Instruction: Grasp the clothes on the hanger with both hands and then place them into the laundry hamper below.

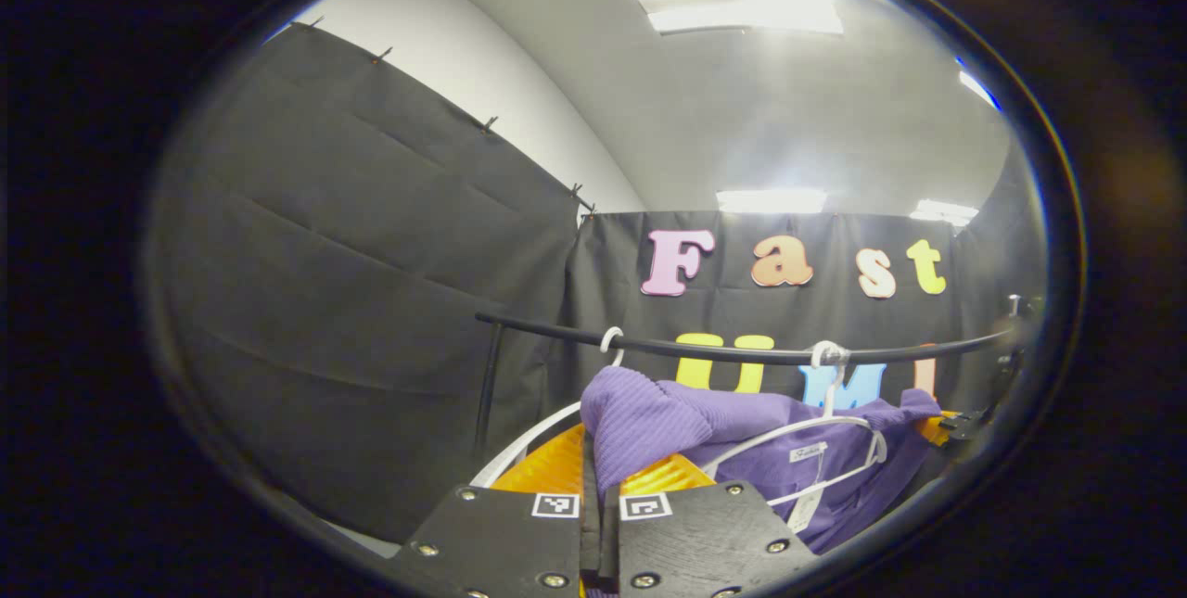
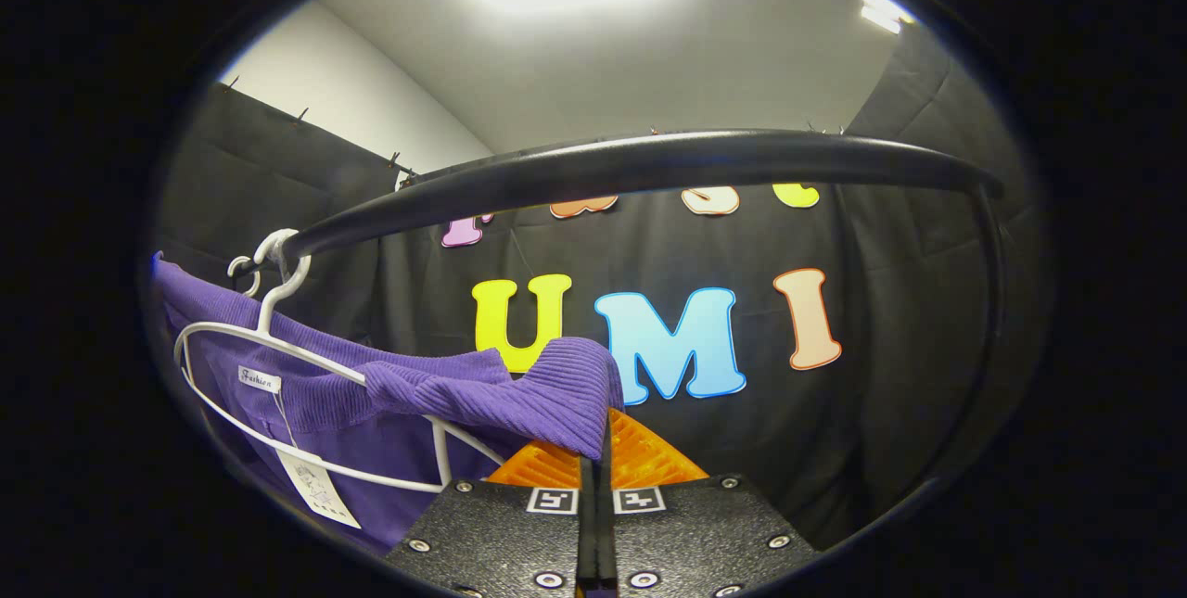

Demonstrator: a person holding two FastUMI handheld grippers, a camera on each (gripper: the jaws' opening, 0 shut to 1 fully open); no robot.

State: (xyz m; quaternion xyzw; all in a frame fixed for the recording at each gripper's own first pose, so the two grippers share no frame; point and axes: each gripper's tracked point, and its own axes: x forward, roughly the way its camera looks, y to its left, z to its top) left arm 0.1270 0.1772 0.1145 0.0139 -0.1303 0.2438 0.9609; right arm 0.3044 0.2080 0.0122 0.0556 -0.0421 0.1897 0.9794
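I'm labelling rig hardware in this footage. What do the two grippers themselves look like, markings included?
Both look alike. The left gripper and right gripper each have two flat, dark, textured plates studded with silver screws, side by side with a narrow seam between. Each plate bears a small square black-and-white coded tag near its front edge. Ribbed fingers extend ahead.

Woven neck label (image 2: 259, 379): sewn inside the collar of the purple garment (image 2: 306, 413). It carries one short word in script lettering.

Hang tag (image 2: 318, 489): hangs on a thread just below the neck label. Its print is too small to resolve.

Coded square markers: one pair (image 1: 555, 505) sits on the finger bodies of the left gripper (image 1: 601, 487), and one pair (image 2: 552, 500) on the right gripper (image 2: 593, 477). Each marker is a block pattern, not legible text.
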